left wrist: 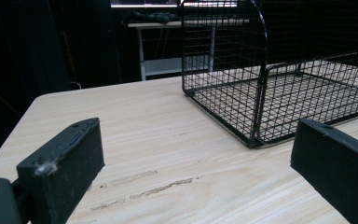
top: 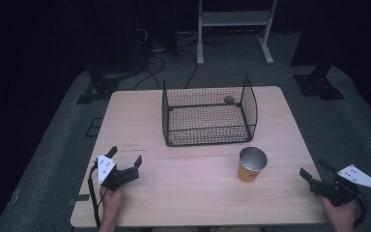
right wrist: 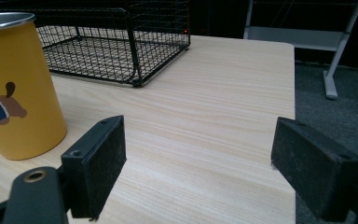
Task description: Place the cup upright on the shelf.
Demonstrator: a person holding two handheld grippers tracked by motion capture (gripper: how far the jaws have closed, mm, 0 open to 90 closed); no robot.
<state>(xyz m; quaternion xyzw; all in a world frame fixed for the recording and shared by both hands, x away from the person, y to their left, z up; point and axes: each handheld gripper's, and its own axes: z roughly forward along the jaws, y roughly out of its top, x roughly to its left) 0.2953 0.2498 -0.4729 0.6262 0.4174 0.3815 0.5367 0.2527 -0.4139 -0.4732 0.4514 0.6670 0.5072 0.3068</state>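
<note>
Wood tabletop (top: 188, 188) filled the middle of the high view, with a wire basket (top: 208, 112) just above centre and a yellow cup (top: 251, 165) standing upright right of centre, below the basket's right corner and apart from it. The right gripper (top: 310, 177) sat at the lower right edge, jaws spread and empty, with the cup to its left; the left gripper (top: 125, 161) lay at the lower left, jaws also spread, well apart from the cup. The right one looked nearer, so it was probably the one to reach. A small dark object (top: 229, 100) at the basket's far side was too dim to identify.

From the left gripper view, the two jaws stood wide apart at the bottom corners, with the basket (left wrist: 279, 88) at upper right, cut off by the frame.

From the right gripper view, the cup (right wrist: 16, 84) stood at the far left, outside the open jaws and cut off at the edge, its axis vertical; the basket (right wrist: 116, 42) lay behind it.
</note>
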